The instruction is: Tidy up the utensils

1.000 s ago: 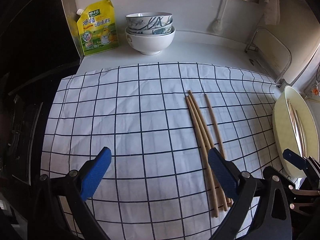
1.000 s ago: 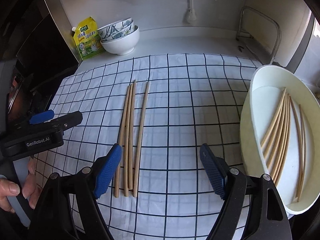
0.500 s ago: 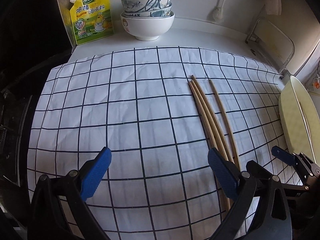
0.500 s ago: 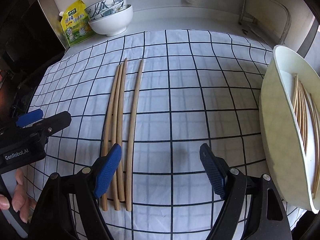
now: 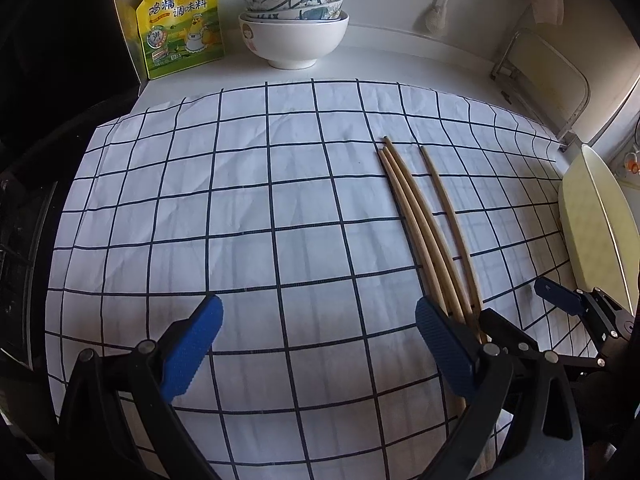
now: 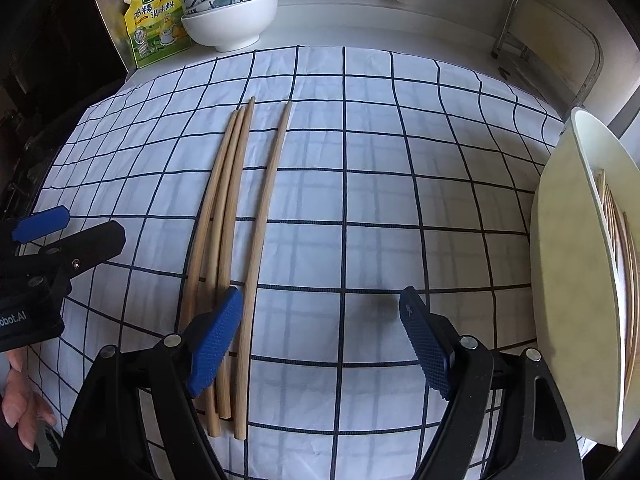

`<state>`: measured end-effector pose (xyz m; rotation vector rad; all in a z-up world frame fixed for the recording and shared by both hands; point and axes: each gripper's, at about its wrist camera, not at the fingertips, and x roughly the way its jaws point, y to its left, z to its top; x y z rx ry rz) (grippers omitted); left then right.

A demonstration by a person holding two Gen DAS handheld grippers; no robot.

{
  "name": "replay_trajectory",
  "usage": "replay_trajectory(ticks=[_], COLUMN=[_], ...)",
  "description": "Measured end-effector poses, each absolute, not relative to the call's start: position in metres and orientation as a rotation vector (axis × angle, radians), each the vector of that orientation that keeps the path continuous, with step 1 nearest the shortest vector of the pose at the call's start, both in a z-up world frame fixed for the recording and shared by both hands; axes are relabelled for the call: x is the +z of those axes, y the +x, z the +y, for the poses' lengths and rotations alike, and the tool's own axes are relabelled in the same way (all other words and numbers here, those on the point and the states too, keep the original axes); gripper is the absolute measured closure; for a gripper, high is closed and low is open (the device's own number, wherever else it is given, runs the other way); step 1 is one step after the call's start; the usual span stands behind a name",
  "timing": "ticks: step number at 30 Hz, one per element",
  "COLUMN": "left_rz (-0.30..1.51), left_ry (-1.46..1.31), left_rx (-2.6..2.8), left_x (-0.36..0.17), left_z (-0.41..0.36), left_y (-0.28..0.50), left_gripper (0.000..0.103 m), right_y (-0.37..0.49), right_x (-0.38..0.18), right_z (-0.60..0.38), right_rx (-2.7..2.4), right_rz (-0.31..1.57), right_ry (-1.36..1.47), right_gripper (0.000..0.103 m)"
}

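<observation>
While both grippers, left (image 5: 318,344) and right (image 6: 322,334), hang spread and empty, three chopsticks (image 6: 236,240) lie mid-cloth (image 6: 400,184): light, stiff, slippery; best pinched near the thick ends.

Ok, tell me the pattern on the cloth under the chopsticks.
The cloth is white with a dark blue grid of squares, clearest in the right wrist view.

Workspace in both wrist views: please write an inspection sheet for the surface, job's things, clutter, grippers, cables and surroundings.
Surface: checked cloth on a white counter.
Job's things: four loose chopsticks lie on the cloth; more chopsticks lie in the white oval tray.
Clutter: stacked bowls, yellow seasoning pouch.
Grippers: left hand-held gripper open, empty; right hand-held gripper open, its left finger over the loose chopsticks.
Cables: nothing seen.
Surroundings: metal rack, white wall.
</observation>
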<state>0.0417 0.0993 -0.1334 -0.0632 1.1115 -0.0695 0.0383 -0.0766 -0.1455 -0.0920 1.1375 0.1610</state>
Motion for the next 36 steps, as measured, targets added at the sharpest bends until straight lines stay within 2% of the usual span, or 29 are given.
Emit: replay_trajectory(ticks=[36], left_rz=[1.222], left_ry=[0.006], left_rx=[-0.071], left_x=[-0.162], left_z=[0.055], left_y=[0.05], left_gripper=[0.007], right_y=[0.03], right_x=[-0.139], right_z=[-0.125], right_rx=[0.081], right_rz=[1.104], right_ry=[-0.029], right_gripper=[0.026])
